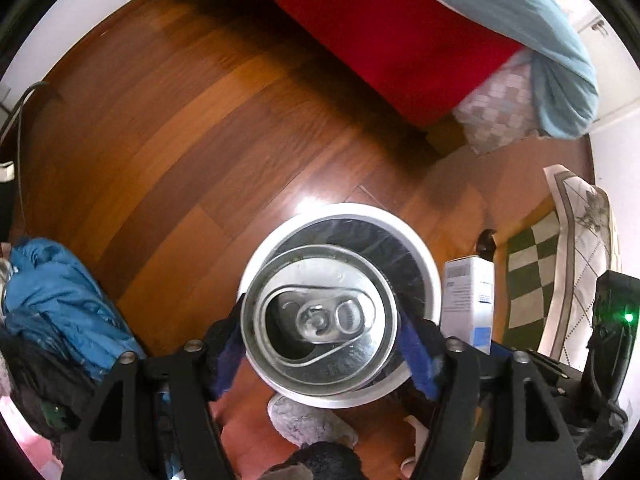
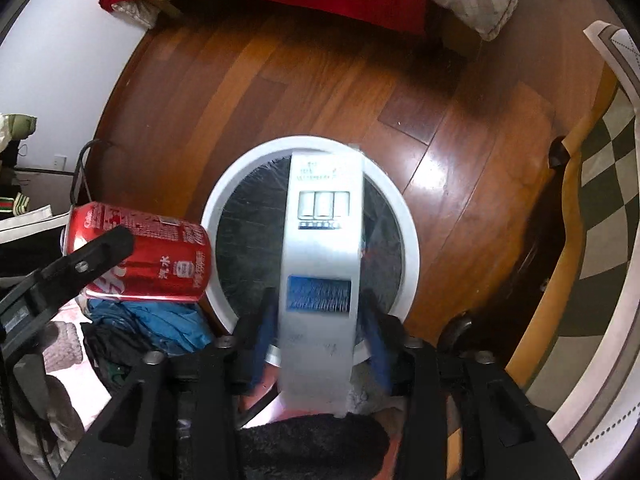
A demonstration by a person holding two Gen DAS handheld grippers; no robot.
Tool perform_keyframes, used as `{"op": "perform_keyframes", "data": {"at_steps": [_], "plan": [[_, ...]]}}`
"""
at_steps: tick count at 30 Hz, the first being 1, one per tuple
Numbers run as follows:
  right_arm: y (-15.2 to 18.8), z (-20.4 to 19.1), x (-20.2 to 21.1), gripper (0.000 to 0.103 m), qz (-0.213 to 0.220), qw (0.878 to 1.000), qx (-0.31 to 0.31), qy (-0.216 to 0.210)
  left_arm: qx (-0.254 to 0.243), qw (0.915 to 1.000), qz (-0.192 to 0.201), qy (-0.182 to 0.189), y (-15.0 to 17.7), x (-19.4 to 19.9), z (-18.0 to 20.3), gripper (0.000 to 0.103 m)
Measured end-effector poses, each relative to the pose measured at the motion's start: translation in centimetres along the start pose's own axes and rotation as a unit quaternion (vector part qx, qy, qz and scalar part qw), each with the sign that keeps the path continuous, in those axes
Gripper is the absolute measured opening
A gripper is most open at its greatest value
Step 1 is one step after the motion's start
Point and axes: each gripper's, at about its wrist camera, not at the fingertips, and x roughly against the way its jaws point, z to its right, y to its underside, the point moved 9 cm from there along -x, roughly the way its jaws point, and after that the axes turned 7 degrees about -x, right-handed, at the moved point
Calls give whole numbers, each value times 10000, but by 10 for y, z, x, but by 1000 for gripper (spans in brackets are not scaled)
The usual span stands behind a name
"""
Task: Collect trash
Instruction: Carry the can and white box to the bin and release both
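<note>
My left gripper [image 1: 322, 344] is shut on a red soda can [image 1: 320, 320], whose silver top with its pull tab faces the camera. The can hangs over a white round bin [image 1: 434, 276] lined with a black bag. In the right wrist view the same can [image 2: 156, 252] shows at the left, beside the bin's rim [image 2: 408, 220]. My right gripper [image 2: 318, 344] is shut on a white and blue carton box [image 2: 324, 248], held directly above the bin's open mouth. That box [image 1: 468, 300] also appears at the right in the left wrist view.
Wooden floor [image 1: 180, 140] surrounds the bin. A bed with a red cover [image 1: 400, 40] and a light-blue duvet [image 1: 540, 40] lies beyond. Blue clothing [image 1: 60, 300] is piled at the left, a checkered rug [image 1: 536, 280] at the right, and a grey slipper [image 1: 312, 424] lies below the bin.
</note>
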Motion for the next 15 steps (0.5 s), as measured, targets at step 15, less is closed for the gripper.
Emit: {"op": "perform_keyframes", "data": {"at_steps": [15], "plan": [[43,-2,57,103,563,9964,440,459,-189,9908,727,-1124,39,74,-24,100]]}}
